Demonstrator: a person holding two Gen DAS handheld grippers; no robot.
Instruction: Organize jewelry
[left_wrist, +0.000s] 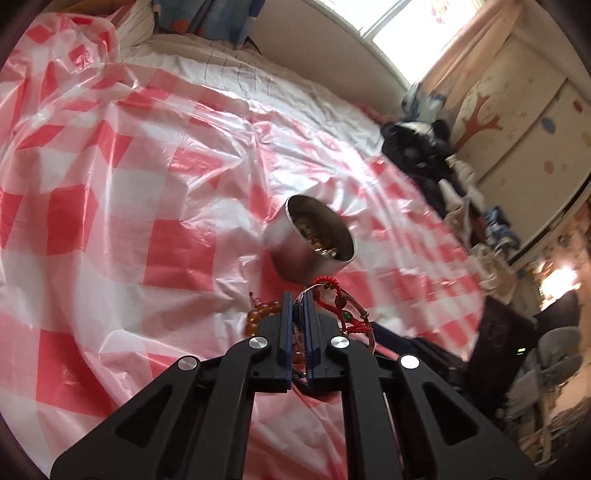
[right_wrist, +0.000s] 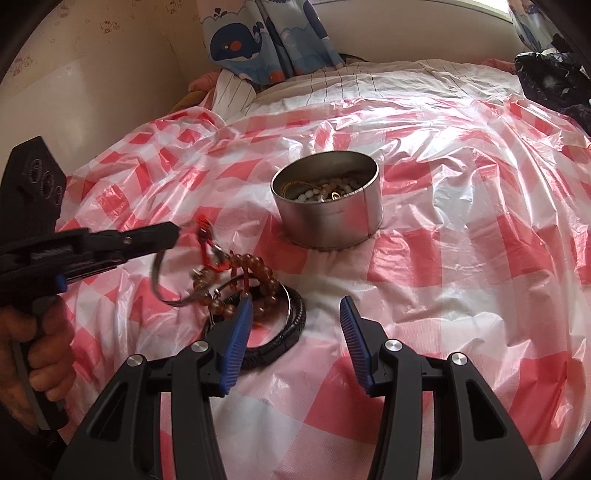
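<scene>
The left tool (left_wrist: 298, 302) is shut tight on a thin silver bangle (right_wrist: 162, 284) with a red cord (left_wrist: 328, 295) tangled on it. The metal tin (left_wrist: 308, 240), already part full of beads, is seen just ahead of the tips. The right tool (right_wrist: 295, 314) is held open and empty, near the brown beads (right_wrist: 255, 273) on the bed.

Jewelry (right_wrist: 325, 192) in tin (right_wrist: 328, 221)
</scene>
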